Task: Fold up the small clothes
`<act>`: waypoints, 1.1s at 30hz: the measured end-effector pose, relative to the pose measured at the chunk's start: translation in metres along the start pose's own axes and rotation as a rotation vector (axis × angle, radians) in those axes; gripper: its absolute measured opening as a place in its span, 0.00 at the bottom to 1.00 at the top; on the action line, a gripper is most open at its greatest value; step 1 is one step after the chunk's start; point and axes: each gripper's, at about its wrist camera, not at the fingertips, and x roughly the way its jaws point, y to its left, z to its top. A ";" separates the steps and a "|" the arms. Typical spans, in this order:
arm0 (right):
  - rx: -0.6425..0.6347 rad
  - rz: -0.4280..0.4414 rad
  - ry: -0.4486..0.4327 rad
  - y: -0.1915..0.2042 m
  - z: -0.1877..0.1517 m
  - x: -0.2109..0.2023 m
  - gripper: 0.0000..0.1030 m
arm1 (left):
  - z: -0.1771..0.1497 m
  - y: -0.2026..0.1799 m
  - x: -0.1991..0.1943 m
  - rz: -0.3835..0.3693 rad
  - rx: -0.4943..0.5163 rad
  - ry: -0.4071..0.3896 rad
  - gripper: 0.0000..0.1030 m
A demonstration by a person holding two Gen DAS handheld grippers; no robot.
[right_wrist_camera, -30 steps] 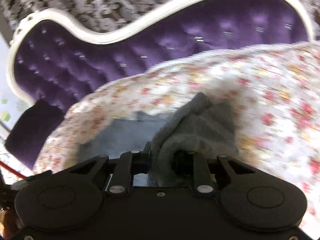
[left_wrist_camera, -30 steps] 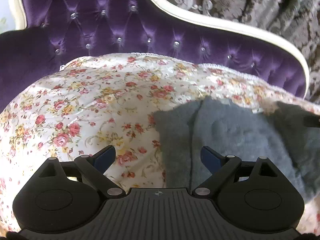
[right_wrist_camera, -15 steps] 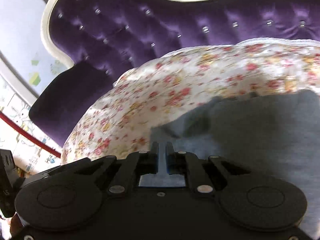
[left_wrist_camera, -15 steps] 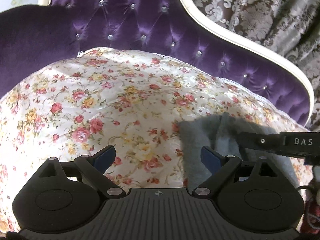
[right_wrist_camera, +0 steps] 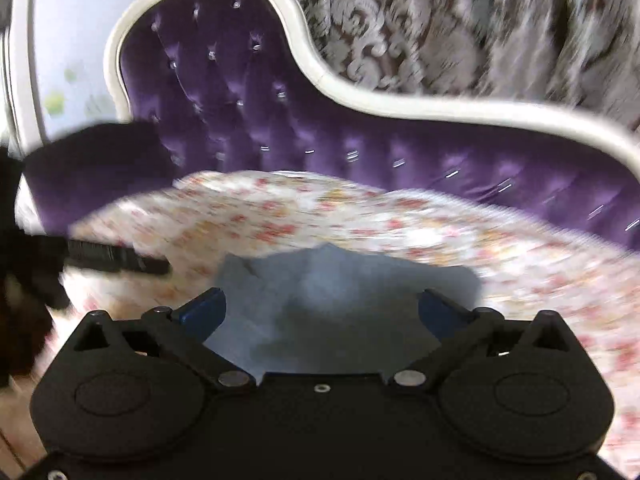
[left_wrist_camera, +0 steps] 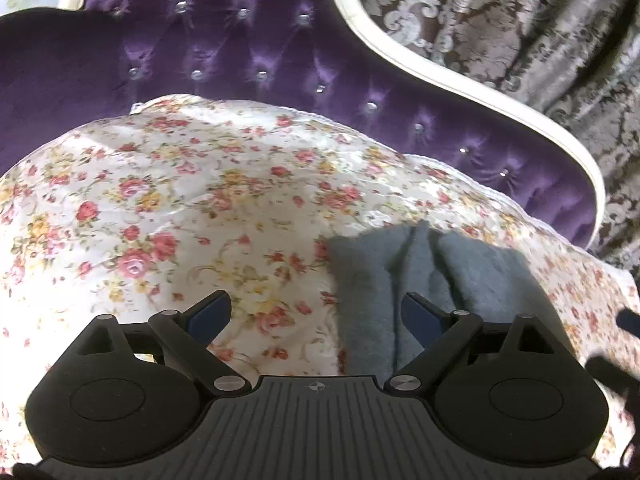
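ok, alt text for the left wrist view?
Open left gripper hovers over a floral quilt, empty, with a folded grey cloth lying by its right finger. Behind is a purple tufted sofa back and a patterned curtain.

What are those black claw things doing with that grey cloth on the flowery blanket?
A person is folding a small grey garment with a gripper in each hand. The garment lies on a flowery cover spread over a purple sofa. The right gripper hangs just above the cloth with its jaws opening and nothing pinched between them. The left gripper is open too, by the garment's left edge, holding nothing. The garment looks partly folded, with a crease down its middle.
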 end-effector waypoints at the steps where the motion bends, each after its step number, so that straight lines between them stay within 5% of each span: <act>1: -0.033 -0.028 0.003 0.004 -0.006 -0.004 1.00 | -0.001 -0.002 0.000 -0.006 0.007 -0.002 0.90; 4: -0.133 -0.111 0.024 0.023 -0.024 -0.011 0.99 | -0.005 -0.008 0.001 -0.026 0.027 -0.002 0.90; 11: -0.320 -0.074 0.007 0.062 -0.050 -0.007 0.75 | -0.011 -0.014 0.002 -0.062 0.041 0.005 0.90; 19: -0.456 -0.120 0.052 0.070 -0.067 0.022 0.68 | -0.011 -0.017 0.002 -0.121 0.007 0.042 0.90; 21: -0.468 -0.105 0.068 0.067 -0.069 0.026 0.59 | -0.009 -0.022 0.001 -0.146 0.003 0.052 0.90; 23: -0.433 -0.081 0.050 0.057 -0.066 0.023 0.17 | -0.006 -0.030 0.000 -0.170 0.007 0.068 0.90; 33: 0.022 -0.004 -0.025 -0.025 -0.052 0.000 0.16 | 0.010 -0.086 0.043 -0.352 -0.036 0.247 0.90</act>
